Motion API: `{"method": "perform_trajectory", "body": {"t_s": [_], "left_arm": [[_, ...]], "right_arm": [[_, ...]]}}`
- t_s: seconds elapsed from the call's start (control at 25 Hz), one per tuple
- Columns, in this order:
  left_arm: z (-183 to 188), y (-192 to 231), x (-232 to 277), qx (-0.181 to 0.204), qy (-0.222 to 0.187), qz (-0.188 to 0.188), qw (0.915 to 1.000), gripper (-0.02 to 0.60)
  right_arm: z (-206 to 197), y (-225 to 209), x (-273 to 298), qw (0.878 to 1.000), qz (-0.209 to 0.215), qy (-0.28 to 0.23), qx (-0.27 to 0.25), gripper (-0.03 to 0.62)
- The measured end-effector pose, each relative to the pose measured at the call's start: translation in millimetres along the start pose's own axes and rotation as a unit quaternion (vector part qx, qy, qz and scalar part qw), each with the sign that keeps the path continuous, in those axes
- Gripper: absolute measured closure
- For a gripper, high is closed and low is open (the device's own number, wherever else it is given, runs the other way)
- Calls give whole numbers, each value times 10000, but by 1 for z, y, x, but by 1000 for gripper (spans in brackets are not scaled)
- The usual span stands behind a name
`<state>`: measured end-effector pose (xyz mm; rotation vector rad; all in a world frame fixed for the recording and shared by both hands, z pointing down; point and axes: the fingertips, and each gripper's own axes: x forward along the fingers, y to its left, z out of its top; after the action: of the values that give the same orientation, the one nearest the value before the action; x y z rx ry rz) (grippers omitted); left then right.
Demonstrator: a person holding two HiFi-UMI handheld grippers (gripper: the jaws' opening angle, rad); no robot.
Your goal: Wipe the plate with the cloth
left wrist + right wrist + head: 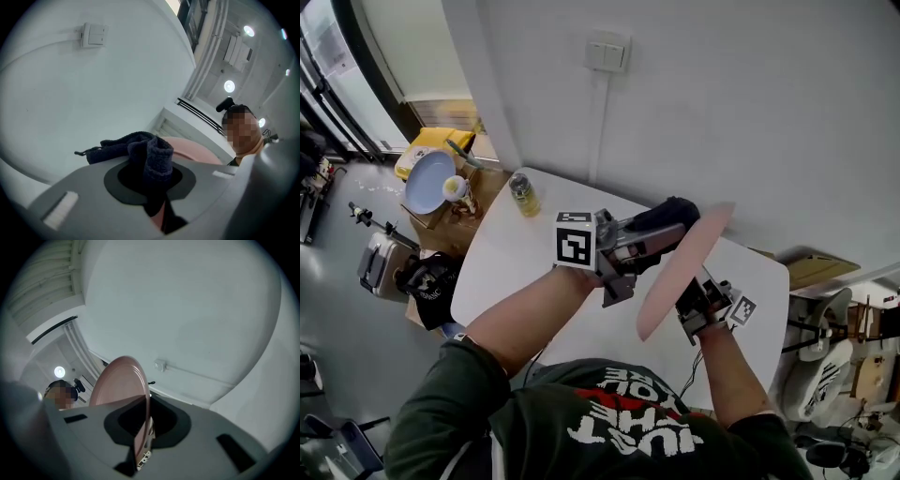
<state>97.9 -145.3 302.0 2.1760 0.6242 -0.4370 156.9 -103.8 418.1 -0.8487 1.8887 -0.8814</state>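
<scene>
A pink plate (684,267) is held up on edge above the white table (516,262), tilted toward the wall. My right gripper (696,305) is shut on the plate's lower rim; in the right gripper view the plate (123,385) rises straight out of the jaws. My left gripper (639,246) is shut on a dark blue cloth (667,214) and presses it against the plate's left face near the top. In the left gripper view the cloth (140,152) bunches out of the jaws with the plate (192,150) behind it.
A can (523,194) stands at the table's far left corner. Beyond the table on the left are a light blue plate (428,180) and a cup (456,189) on boxes. A black bag (429,281) lies on the floor. A wall switch (607,52) sits above.
</scene>
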Motion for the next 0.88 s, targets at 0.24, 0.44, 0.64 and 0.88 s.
{"method": "perform_trajectory", "body": {"t_s": [0.24, 0.44, 0.64, 0.88], "left_arm": [[-27, -19, 9, 38, 562, -268, 9981, 534], [-62, -40, 6, 40, 1085, -560, 9925, 534], [-59, -40, 7, 93, 1005, -433, 9940, 534], [-25, -24, 6, 49, 607, -36, 9981, 534]], "right_arm": [[51, 18, -4, 9960, 47, -809, -369, 580], [83, 25, -15, 9905, 30, -1223, -623, 580], [57, 27, -10, 9966, 125, -573, -587, 580], [20, 27, -11, 9988, 213, -131, -417, 580]]}}
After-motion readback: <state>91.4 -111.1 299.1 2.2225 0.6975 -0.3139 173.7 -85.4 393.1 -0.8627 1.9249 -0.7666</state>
